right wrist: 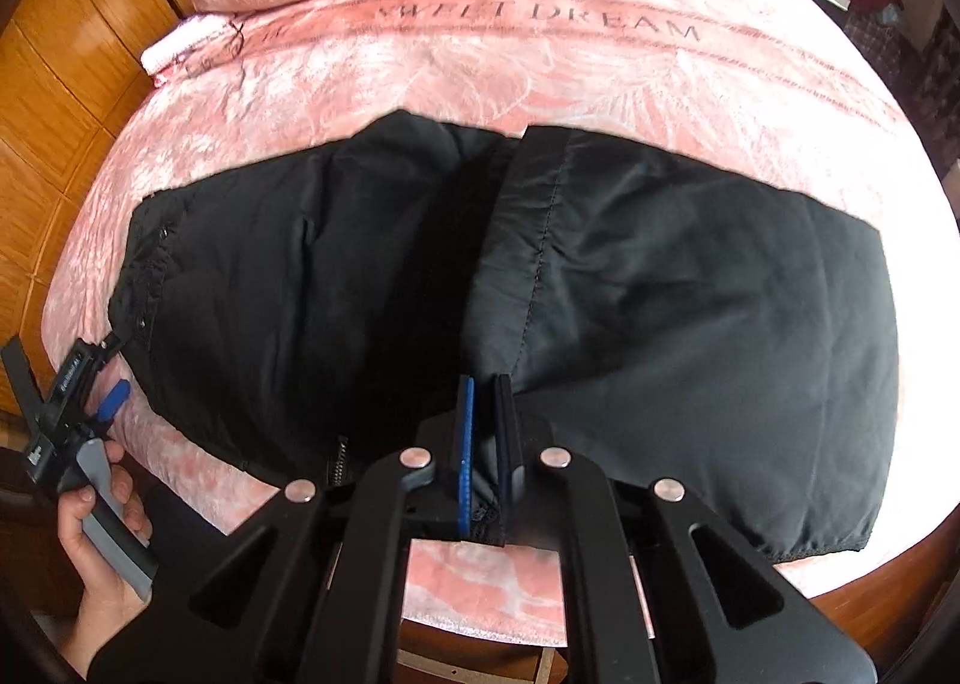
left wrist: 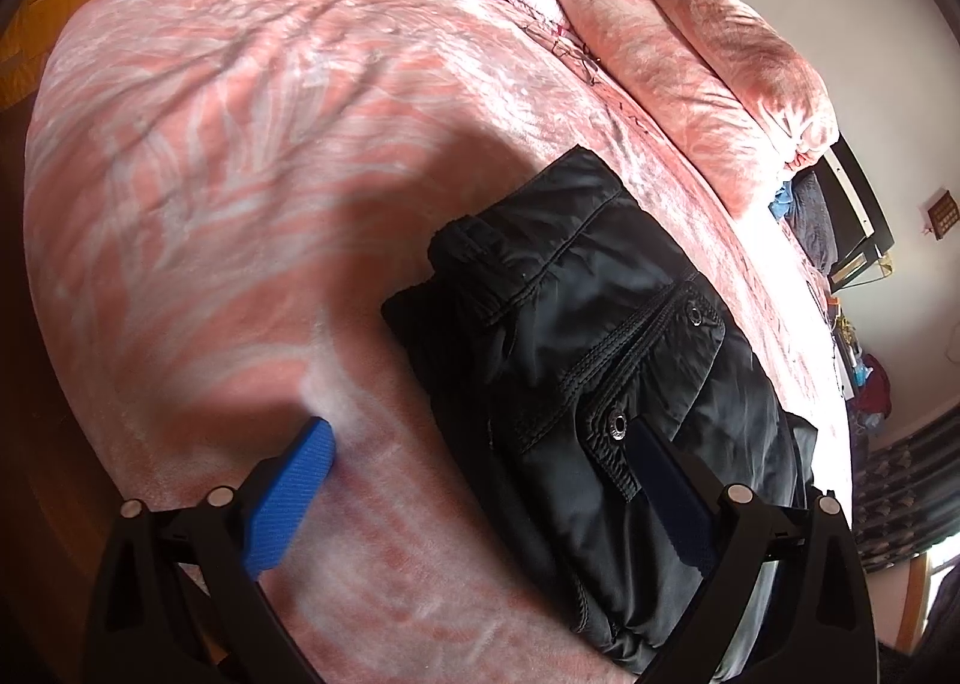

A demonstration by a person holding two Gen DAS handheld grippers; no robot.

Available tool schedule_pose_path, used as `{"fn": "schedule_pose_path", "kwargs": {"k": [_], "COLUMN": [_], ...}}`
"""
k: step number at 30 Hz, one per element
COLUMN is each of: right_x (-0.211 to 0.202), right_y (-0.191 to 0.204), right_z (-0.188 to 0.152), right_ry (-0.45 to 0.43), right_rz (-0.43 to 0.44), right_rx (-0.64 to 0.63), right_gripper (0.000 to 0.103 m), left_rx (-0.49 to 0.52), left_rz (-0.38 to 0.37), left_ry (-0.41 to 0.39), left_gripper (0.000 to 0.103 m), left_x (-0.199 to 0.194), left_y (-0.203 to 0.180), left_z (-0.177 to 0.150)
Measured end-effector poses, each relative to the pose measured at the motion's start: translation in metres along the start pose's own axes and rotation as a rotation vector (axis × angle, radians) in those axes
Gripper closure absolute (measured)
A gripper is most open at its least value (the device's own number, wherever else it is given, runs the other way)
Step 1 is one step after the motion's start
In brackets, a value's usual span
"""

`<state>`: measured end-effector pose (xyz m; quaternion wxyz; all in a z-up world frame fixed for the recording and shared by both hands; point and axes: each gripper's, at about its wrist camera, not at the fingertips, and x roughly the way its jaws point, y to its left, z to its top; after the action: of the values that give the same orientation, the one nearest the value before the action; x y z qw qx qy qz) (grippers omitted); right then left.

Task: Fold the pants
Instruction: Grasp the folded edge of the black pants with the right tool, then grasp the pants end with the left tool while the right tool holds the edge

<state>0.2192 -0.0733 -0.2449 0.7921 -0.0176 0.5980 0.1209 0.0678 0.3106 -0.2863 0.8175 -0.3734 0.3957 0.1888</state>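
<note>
1. Right wrist view: the pink bed cover (right wrist: pixel 420 102) has the words "SWEET DREAM" printed in dark letters across it, behind the pants. The body of the left gripper (right wrist: pixel 114 378) carries small white writing that is too small to read.
2. The black pants (right wrist: pixel 660 288) lie across the near part of the bed, folded into a wide bundle, with a stitched seam running down the middle and a zipper showing at the near left edge.
3. The right gripper (right wrist: pixel 485 456) has its fingers drawn narrow on a fold of the pants at the near hem; black cloth sits between the blue pads.
4. Seen from the left wrist, the left gripper (left wrist: pixel 480 480) has its fingers spread wide. One blue pad (left wrist: pixel 291 498) is over the bed cover, the other is over the pocket end of the pants, near a snap button (left wrist: pixel 618 425).
5. A hand (right wrist: pixel 96 540) holds the left gripper's handle at the near left edge of the bed.
6. Much open cover lies behind and to the left of the pants.
7. Folded pink blankets (left wrist: pixel 708 66) are stacked at the far side, and wooden cabinets (right wrist: pixel 54 102) stand close beside the bed.
</note>
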Motion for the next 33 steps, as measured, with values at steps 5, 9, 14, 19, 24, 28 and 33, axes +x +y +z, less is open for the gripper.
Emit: {"fn": "schedule_pose_path", "kwargs": {"k": [5, 9, 14, 19, 24, 28, 33], "right_x": [0.007, -0.001, -0.03, -0.022, 0.001, 0.009, -0.002], "right_y": [0.013, 0.018, 0.015, -0.002, -0.005, 0.004, 0.018], "right_z": [0.003, 0.009, 0.019, 0.03, 0.027, 0.022, 0.028], "right_ry": [0.025, 0.023, -0.045, -0.045, 0.019, 0.039, 0.039], "right_rz": [-0.029, 0.022, 0.055, 0.018, 0.037, 0.037, 0.042], "right_rx": [-0.087, -0.118, -0.146, -0.12, -0.135, -0.188, -0.28], "right_gripper": [0.097, 0.078, 0.078, 0.077, 0.076, 0.067, 0.065], "left_rx": [0.008, 0.023, 0.024, 0.03, 0.025, 0.027, 0.01], "left_rz": [0.011, 0.02, 0.022, 0.029, 0.026, 0.036, 0.013], "left_ry": [0.002, 0.008, 0.019, 0.029, 0.038, 0.053, 0.094], "left_gripper": [0.005, 0.005, 0.004, 0.004, 0.004, 0.004, 0.004], "left_x": [0.001, 0.002, 0.003, 0.004, 0.005, 0.007, 0.006], "left_y": [-0.001, -0.003, -0.003, -0.004, -0.003, -0.005, -0.004], "left_z": [0.0, 0.0, 0.0, 0.0, 0.0, 0.002, 0.011]}}
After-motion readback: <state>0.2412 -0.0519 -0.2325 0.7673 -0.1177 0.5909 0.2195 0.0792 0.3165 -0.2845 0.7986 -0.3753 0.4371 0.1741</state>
